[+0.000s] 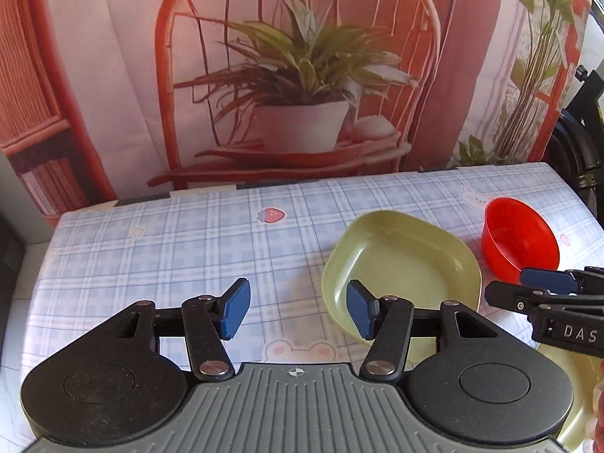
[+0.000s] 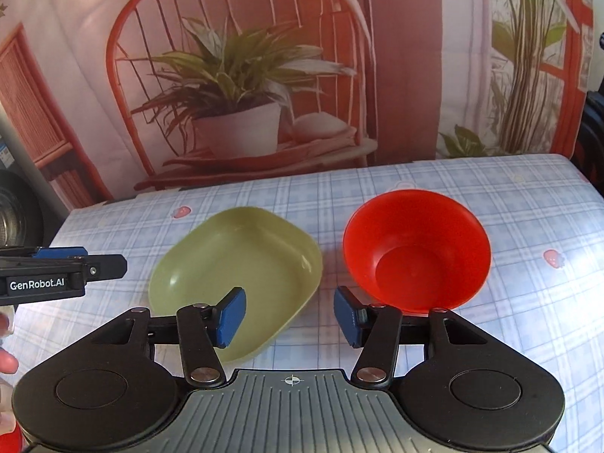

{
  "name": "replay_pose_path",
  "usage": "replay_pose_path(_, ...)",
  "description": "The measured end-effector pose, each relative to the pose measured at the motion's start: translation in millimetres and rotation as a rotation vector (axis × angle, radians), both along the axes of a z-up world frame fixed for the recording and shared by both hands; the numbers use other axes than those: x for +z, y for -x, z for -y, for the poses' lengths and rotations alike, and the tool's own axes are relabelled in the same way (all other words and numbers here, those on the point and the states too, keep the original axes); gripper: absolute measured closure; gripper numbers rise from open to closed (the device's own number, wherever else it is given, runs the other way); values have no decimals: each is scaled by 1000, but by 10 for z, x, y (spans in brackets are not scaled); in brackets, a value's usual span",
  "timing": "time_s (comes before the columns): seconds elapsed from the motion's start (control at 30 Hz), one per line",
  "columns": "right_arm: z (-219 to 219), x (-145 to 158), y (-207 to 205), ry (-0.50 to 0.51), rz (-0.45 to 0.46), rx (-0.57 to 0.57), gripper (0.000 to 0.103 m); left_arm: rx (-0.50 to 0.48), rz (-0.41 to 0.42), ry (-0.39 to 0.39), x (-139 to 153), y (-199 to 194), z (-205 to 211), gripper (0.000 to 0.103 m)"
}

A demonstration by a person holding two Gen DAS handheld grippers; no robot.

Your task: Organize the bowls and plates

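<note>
1. Green plate point(image 2: 236, 279): mid-surface, beside red bowl point(image 2: 417, 251) toward the right edge.
2. Left claw point(image 1: 298, 311), right claw point(image 2: 290, 315): both wide open, empty.
3. Advice: pinch the bowl's near rim squarely, then nest it centred on the plate.

A printed fabric backdrop point(image 1: 302, 75) showing a red wicker chair and a potted plant hangs at twelve o'clock behind the table. The pale blue plaid tablecloth point(image 1: 188, 249) (dotted with strawberries and bears) catches bright light falling from three o'clock.
</note>
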State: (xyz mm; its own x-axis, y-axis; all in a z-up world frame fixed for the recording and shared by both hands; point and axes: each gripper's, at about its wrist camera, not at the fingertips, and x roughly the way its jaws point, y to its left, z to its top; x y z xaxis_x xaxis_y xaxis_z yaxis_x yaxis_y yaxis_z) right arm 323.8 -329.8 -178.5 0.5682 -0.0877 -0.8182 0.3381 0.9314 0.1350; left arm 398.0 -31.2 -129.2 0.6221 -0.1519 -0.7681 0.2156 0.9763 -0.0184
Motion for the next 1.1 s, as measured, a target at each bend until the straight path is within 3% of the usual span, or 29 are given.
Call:
replay_pose_path(0.1,3,-150,-50,-22,-33,-5,58,6,-55,50,-177,-152,9,44)
replay_pose_path(0.33,42,-320,-143,-68,-66,-14,68,6,-129,0,-510,-396,126,45)
replay_pose_path(0.4,42,-344,-151,-78,-73,-15,75,2,-145,0,-568,-403,151,57)
replay_pose_path(0.43,38,-354,-153,-83,-75,-14,79,3,-156,4,-594,-418,158,71)
replay_pose_path(0.47,34,-360,-155,-89,-75,-13,80,-1,-152,28,-601,-406,151,78)
replay_pose_path(0.53,17,-363,-161,-99,-73,-12,84,-5,-145,50,-597,-381,161,88)
replay_pose_path(0.67,-2,-308,-121,-115,-60,-15,85,-12,-126,26,-577,-321,212,92)
replay_pose_path(0.8,-44,-145,-68,-125,-28,-7,85,-4,-119,43,-454,-225,151,91)
replay_pose_path(1.1,-258,402,179,-115,63,49,88,5,-11,33,179,278,7,90)
